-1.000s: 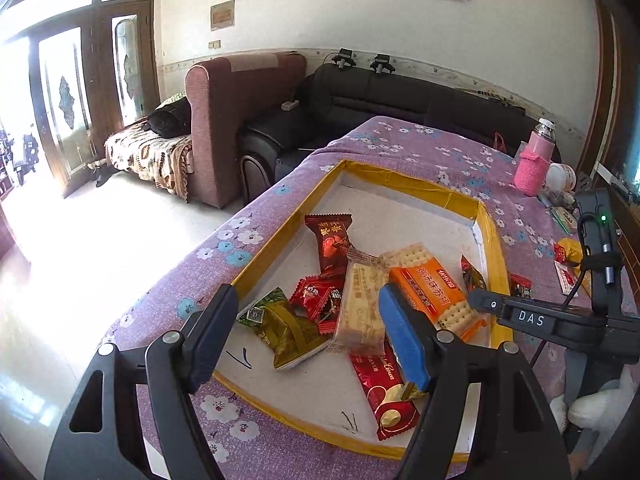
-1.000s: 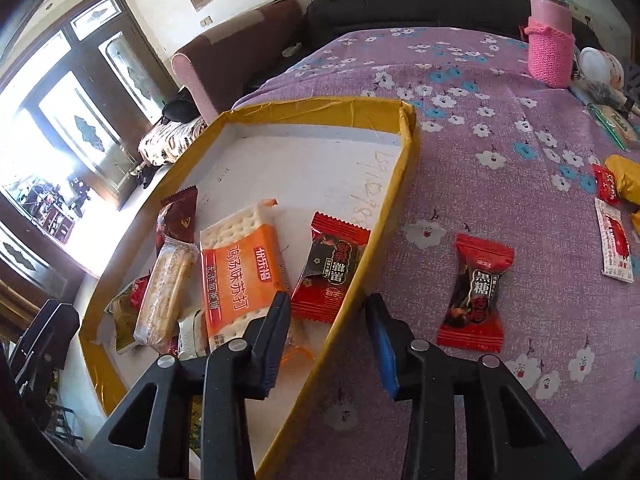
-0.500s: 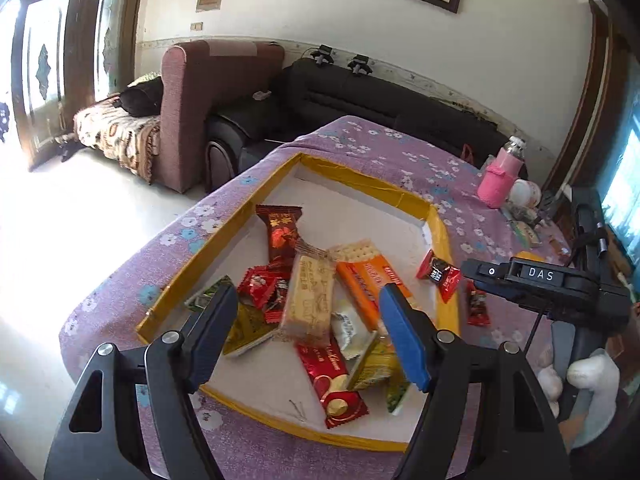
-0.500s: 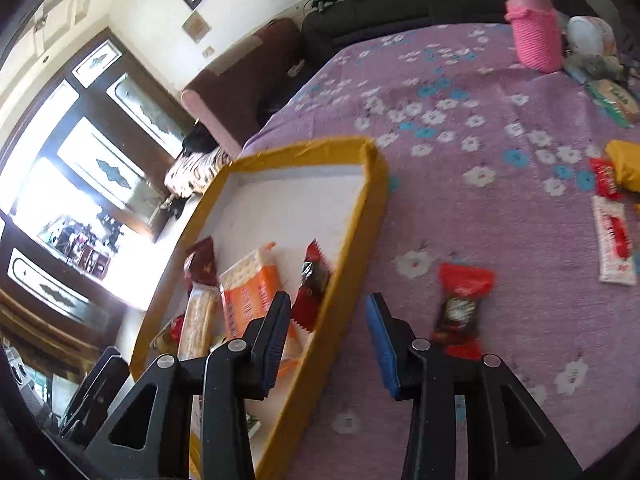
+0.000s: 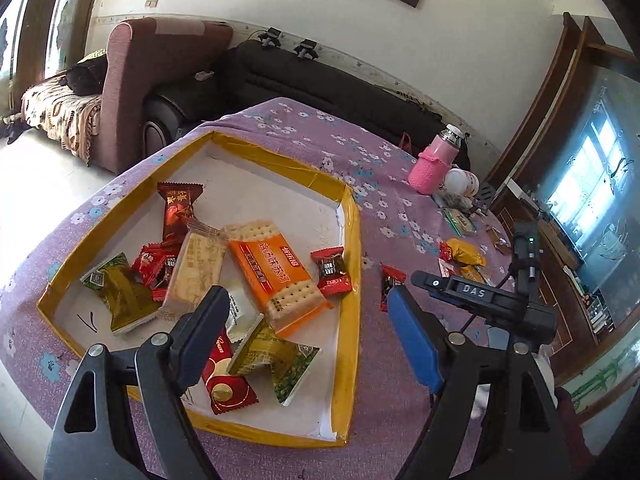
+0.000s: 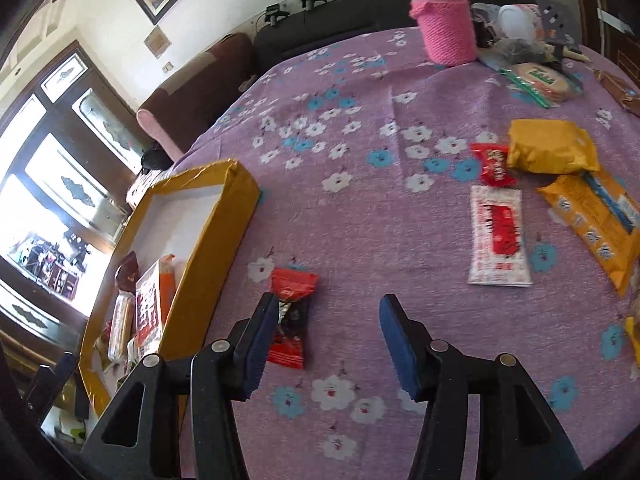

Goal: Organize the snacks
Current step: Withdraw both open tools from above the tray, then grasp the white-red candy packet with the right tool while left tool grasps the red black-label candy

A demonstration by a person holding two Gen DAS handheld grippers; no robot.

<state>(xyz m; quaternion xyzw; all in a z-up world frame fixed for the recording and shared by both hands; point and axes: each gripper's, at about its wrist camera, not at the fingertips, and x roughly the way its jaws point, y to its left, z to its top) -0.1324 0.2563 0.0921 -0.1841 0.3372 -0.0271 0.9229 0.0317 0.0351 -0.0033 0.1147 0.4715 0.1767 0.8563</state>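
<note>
Just beside the right gripper, by its left finger, lies the red candy, pointing away; both grippers gape empty.

A purple cloth patterned with white and blue flowers is seen over the counter, a white tray is edged in yellow tape, an orange cracker pack is shown at its centre, and a pink knitted bottle sleeve is seen at 12 o'clock.
</note>
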